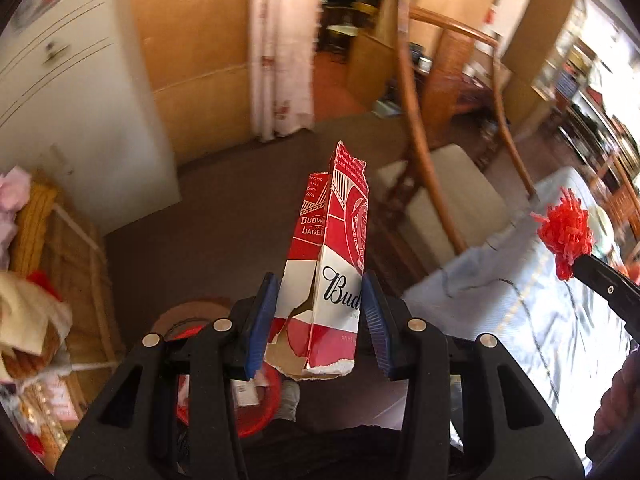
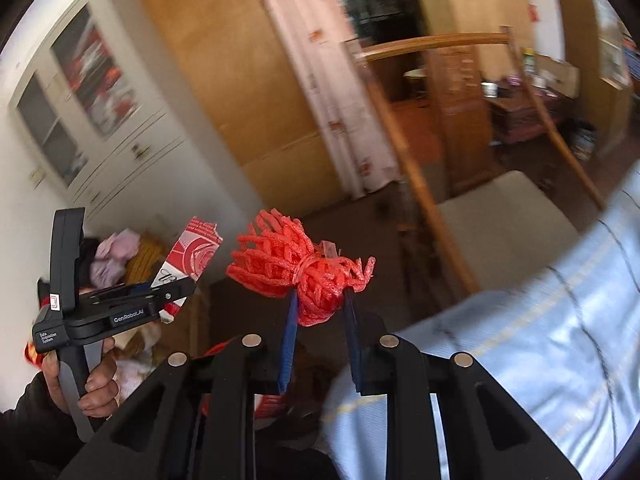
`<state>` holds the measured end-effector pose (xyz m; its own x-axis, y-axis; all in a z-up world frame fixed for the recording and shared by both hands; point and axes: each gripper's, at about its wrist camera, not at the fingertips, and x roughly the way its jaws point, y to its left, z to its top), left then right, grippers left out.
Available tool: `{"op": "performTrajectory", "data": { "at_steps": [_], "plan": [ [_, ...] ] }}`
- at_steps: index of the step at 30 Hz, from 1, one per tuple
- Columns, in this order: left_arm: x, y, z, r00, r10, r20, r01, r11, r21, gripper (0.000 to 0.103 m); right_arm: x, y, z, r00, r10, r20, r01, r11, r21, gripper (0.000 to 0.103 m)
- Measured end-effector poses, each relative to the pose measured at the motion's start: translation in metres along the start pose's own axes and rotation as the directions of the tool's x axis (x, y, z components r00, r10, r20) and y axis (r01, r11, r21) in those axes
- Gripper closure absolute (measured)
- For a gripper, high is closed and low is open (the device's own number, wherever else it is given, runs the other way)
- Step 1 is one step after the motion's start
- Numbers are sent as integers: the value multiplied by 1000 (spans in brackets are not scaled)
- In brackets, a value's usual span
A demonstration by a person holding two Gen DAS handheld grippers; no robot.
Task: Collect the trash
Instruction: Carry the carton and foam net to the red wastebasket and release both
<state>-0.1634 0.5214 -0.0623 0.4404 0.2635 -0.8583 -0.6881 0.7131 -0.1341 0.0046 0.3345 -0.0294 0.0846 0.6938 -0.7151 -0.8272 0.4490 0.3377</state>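
Note:
My left gripper (image 1: 320,292) is shut on a torn red-and-white Budweiser carton piece (image 1: 332,264), which stands up between the blue pads; the same carton piece (image 2: 192,256) and left gripper (image 2: 176,292) show at the left of the right wrist view, held by a hand (image 2: 92,384). My right gripper (image 2: 320,300) is shut on a red foam fruit net (image 2: 300,272), bunched and tied in the middle. That net (image 1: 566,236) and the right gripper's black finger (image 1: 608,288) reach in from the right of the left wrist view. A red bin (image 1: 260,404) shows low behind the left fingers.
A wooden chair (image 1: 432,176) with a pale cushion stands ahead. A table under a light blue cloth (image 1: 540,320) fills the right. A wicker basket (image 1: 72,264) with clothes sits at the left, by a white cabinet (image 1: 80,100). A curtained doorway (image 1: 280,52) lies beyond.

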Motion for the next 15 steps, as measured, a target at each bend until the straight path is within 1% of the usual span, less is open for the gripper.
{"op": "performTrajectory", "data": {
  "at_steps": [3,7,8,11,15],
  "plan": [
    [-5,40,-6,999,35,-2,-35,997,-66,60,20,28,10,999,41,-35,-43,998,-46,80],
    [-8,77,-18,997,75,-14,-76,987,-139,59,50,69,15,991,92,-98,-103,988,-118,80],
    [-8,81,-20,996,83,-20,-85,985,-152,59,57,80,15,988,104,-119,-119,984,-134,80],
    [-3,109,-37,993,102,-60,-112,970,-214,59,77,105,12,976,128,-177,-160,971,-177,80],
    [12,129,-62,985,111,-129,-141,957,-255,59,98,126,0,957,147,-249,-200,959,-201,80]
  ]
}}
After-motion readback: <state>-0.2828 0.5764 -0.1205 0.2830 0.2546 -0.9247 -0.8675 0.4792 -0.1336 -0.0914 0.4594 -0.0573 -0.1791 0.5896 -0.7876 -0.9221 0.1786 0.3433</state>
